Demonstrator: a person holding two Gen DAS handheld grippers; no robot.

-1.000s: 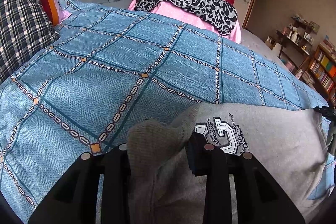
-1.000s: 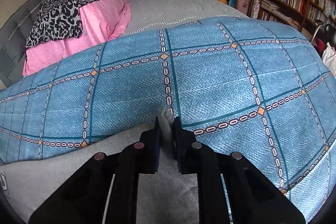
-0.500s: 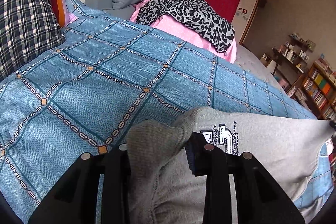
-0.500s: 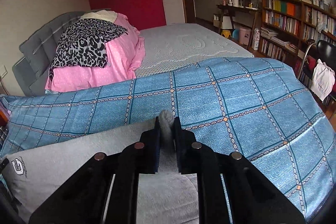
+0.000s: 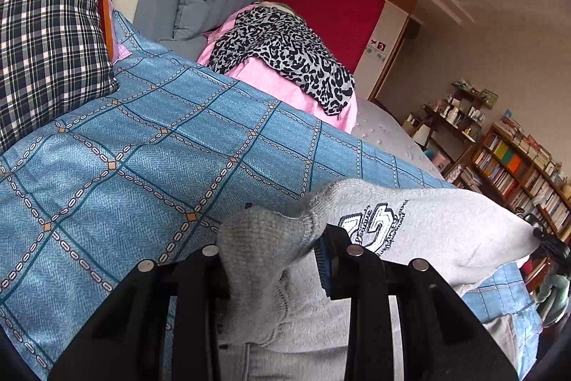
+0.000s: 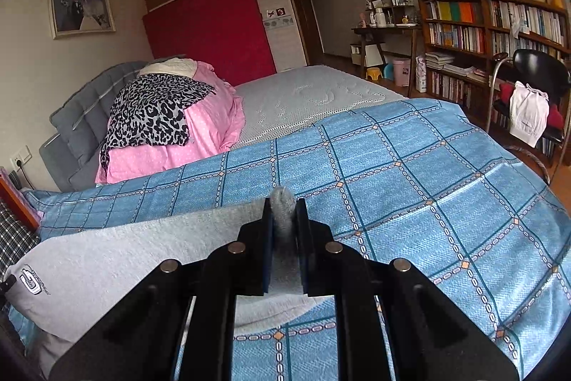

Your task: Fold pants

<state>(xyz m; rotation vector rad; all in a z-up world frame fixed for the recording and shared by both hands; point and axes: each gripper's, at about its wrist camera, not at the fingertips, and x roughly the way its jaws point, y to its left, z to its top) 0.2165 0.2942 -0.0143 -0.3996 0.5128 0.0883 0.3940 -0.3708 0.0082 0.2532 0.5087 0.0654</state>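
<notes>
Pants [image 5: 446, 231] of grey jersey hang stretched between your two grippers, above the blue checked bedspread [image 5: 150, 145]. At the left end, your left gripper [image 5: 271, 259] is clamped on a thick bunch of the ribbed waistband, with the embroidered logo [image 5: 378, 224] just to its right. From there the cloth runs taut to the right, where your right gripper [image 6: 283, 227] pinches a narrow fold of the same fabric, its fingers [image 6: 266, 238] nearly together with a small grey tuft poking out past them. Farther off on the bed lie a plaid pillow [image 5: 46, 34] at the left and a leopard-print cloth [image 6: 153, 113] over pink bedding [image 6: 210, 127].
</notes>
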